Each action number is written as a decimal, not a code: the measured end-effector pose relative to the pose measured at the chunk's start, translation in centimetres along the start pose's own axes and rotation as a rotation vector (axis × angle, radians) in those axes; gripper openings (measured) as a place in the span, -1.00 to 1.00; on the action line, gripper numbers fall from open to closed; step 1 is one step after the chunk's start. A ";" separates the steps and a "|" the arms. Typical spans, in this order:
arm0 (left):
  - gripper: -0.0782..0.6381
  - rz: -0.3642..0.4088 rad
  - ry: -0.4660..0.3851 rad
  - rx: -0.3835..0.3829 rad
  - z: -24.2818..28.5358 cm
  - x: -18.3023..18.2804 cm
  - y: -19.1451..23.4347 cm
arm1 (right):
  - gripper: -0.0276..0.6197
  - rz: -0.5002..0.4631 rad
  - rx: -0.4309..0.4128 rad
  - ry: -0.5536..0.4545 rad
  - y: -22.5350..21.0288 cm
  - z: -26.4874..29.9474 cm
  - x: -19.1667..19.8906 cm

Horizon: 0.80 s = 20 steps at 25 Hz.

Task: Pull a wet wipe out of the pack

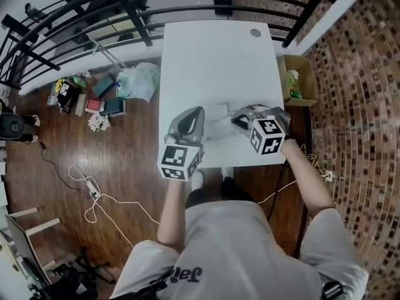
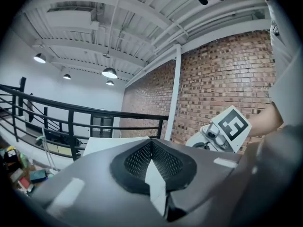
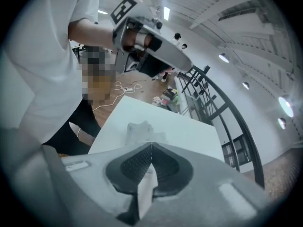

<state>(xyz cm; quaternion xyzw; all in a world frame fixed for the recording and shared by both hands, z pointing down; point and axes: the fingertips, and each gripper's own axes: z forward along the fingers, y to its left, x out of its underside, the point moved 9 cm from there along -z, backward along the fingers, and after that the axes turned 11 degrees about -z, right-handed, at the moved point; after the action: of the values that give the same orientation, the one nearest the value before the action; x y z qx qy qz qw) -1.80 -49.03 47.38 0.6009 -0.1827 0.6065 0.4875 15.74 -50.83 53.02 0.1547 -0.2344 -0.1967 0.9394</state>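
Note:
On the white table, near its front edge, lies a pale crumpled wet wipe pack, which also shows as a translucent lump in the right gripper view. My right gripper is shut, with a white strip of wet wipe pinched between its pads, above the pack. In the head view it hovers just right of the pack. My left gripper is also shut, on a white strip; it sits just left of the pack. What that strip joins to is hidden.
A small round object sits at the table's far end. A cardboard box stands on the floor to the right, bags and clutter to the left. A black railing runs behind, and a white cable lies on the floor.

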 end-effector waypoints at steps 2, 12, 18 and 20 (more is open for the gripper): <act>-0.73 0.003 0.007 0.017 0.4 -0.3 -0.3 | -0.94 0.031 0.046 -0.020 -1.0 -1.9 -0.4; -0.73 -0.008 0.025 0.112 3.5 -0.6 -1.8 | -0.94 0.262 0.306 -0.109 -3.2 -12.4 0.5; -0.73 0.016 0.060 0.218 6.4 1.2 -5.1 | -0.93 0.413 0.425 -0.011 0.1 -15.8 5.0; -0.73 0.013 0.104 0.259 7.2 2.0 -6.7 | -0.93 0.488 0.443 0.022 2.0 -15.8 6.9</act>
<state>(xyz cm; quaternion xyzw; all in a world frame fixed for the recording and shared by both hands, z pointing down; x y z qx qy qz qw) 7.98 -50.98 48.25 0.6252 -0.0813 0.6586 0.4108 29.90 -49.05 43.07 0.2967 -0.2917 0.0917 0.9047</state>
